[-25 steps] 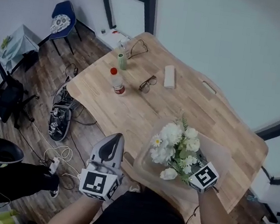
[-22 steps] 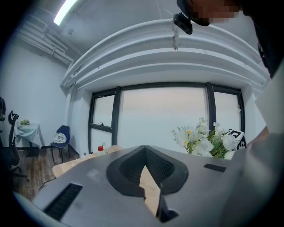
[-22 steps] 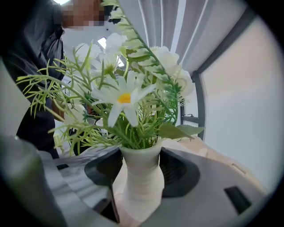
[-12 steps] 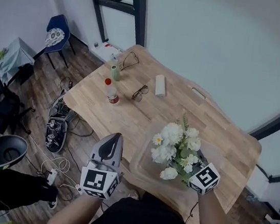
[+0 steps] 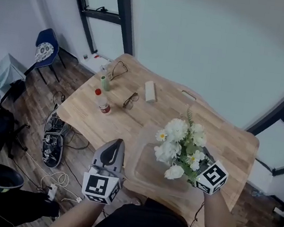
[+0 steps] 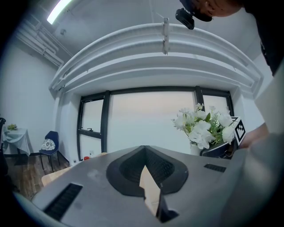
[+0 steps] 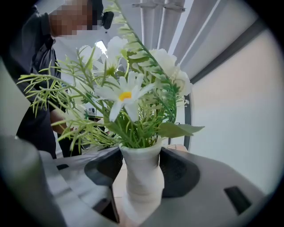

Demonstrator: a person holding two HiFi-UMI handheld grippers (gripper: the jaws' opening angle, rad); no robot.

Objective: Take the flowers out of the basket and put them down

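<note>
Wooden table (image 5: 130, 119), near edge: right gripper (image 7: 140, 188) clamps the vase (image 7: 141, 164) at its neck, flowers (image 5: 180, 142) raised above the basket (image 5: 143, 163); left gripper (image 6: 148, 195) closed, empty. Load judged light, top-heavy, fragile; hold the stiff vase.

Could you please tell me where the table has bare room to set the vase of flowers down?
The table is bare between the red-capped bottle and the translucent basket, and along its far right edge beyond the flowers. Its far left corner is crowded: green bottle, two pairs of glasses, white box.
</note>
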